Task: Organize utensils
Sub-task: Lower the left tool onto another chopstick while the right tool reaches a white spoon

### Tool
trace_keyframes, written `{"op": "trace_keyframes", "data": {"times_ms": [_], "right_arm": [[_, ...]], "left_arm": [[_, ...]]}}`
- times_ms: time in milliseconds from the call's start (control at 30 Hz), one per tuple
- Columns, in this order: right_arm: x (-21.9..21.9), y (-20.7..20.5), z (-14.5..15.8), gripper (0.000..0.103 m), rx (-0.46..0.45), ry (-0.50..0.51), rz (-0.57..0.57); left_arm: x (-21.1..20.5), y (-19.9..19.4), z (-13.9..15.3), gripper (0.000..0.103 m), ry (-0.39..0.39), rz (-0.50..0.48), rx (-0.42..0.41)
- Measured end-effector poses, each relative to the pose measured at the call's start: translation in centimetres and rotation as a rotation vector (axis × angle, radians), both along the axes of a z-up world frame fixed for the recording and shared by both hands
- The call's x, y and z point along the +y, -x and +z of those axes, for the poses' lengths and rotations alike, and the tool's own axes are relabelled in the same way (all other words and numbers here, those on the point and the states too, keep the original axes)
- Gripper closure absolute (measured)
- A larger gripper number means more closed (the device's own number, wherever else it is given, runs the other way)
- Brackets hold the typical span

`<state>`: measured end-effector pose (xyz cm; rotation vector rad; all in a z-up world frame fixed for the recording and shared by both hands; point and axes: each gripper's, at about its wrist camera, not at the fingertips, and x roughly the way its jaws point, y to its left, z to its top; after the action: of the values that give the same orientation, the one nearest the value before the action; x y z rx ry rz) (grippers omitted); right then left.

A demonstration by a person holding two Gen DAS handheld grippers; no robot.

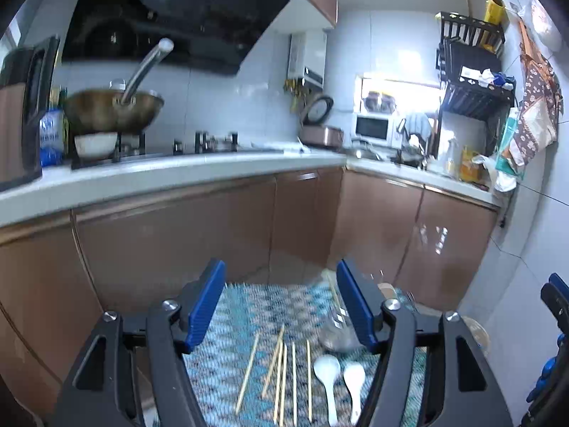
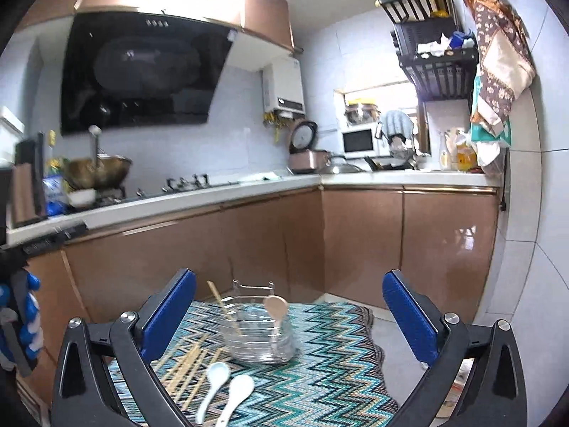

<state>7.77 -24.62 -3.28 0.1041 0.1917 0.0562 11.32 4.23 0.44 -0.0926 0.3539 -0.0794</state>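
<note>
Home kitchen, range hood [image 2: 142, 71], gas hob [image 2: 185, 182], wok [image 1: 113, 110], microwave [image 2: 358, 140], copper cabinets [image 2: 362, 242]

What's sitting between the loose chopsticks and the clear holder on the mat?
In the right wrist view, only bare zigzag mat separates the loose chopsticks from the clear holder. The two white spoons lie nearer the camera.

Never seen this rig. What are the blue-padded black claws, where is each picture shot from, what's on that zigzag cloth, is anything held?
No robot: a person holds a two-finger gripper in each hand, with a fisheye camera on each looking along its fingers. One picture is from the left gripper, the other from the right gripper. Both are open and hold nothing. On the cloth lie loose chopsticks and two white spoons, beside a clear holder that already has a wooden spoon and a chopstick in it. Behind is a kitchen counter.
</note>
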Motion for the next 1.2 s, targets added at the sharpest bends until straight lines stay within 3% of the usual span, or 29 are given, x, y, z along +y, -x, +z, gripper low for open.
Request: {"op": "trace_keyframes", "data": {"times_ms": [133,300,433,733,900,1000,1200], "right_arm": [[-0.2,1.4,-0.1,0.000,0.011,-0.022,0.050],[-0.3,0.7,-2.2,0.001,0.101,-0.052,0.138],[-0.6,-1.5,-5.2,0.011,0.210,-0.104,0.225],[0.1,-9.8,-14.4,0.047,0.486,-0.242,0.401],[0.6,-14.0,-18.8,0.055,0.606,-0.275,0.440],[1.2,-16.5,-20.8,0.059,0.664,-0.271,0.462],[2.7,-20.4,-23.5,0.063,0.744,-0.260,0.505]], "left_arm": [[0.6,0.5,-1.3,0.040,0.004,-0.022,0.096],[0.8,-0.5,-3.9,0.040,0.020,-0.040,0.209],[0.2,-2.8,-6.4,0.040,0.002,-0.070,0.302],[0.5,-13.5,-14.1,0.041,-0.009,-0.077,0.566],[-0.1,-20.5,-18.6,0.041,0.017,-0.119,0.696],[-1.8,-23.7,-20.7,0.043,-0.020,-0.159,0.752],[-4.0,-28.7,-24.7,0.062,-0.061,-0.188,0.854]]}}
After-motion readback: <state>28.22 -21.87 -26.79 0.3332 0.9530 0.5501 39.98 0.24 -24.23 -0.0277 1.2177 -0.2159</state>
